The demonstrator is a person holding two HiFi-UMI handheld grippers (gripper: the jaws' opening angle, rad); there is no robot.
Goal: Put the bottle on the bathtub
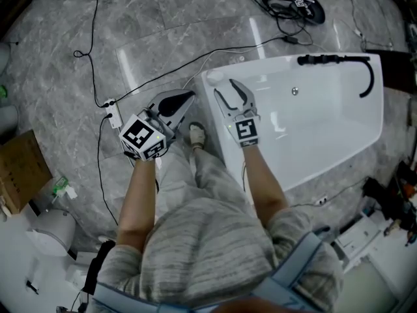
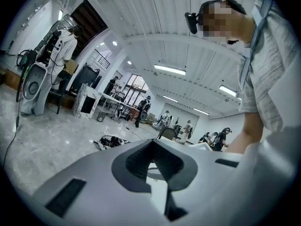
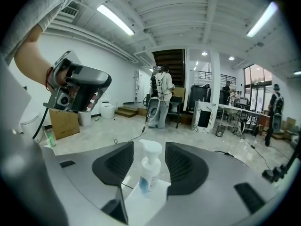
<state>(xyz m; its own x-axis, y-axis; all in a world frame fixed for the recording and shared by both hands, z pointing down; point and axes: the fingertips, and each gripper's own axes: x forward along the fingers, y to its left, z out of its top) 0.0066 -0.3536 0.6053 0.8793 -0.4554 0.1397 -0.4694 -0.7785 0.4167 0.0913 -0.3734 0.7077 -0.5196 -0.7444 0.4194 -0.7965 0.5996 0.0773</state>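
Pump bottle (image 3: 149, 171), upright on bathtub (image 1: 260, 66) corner between the released right gripper's (image 1: 225, 90) jaws: likely light, rigid, slippery, tippy; grasp mid-body. Left gripper (image 1: 186, 100) is clenched and empty.

Lighting: bright, even, from ceiling strip lights (image 3: 115, 19). Glare streaks on glossy floor (image 1: 130, 64). Fisheye bending, dark corners; focus sharp.
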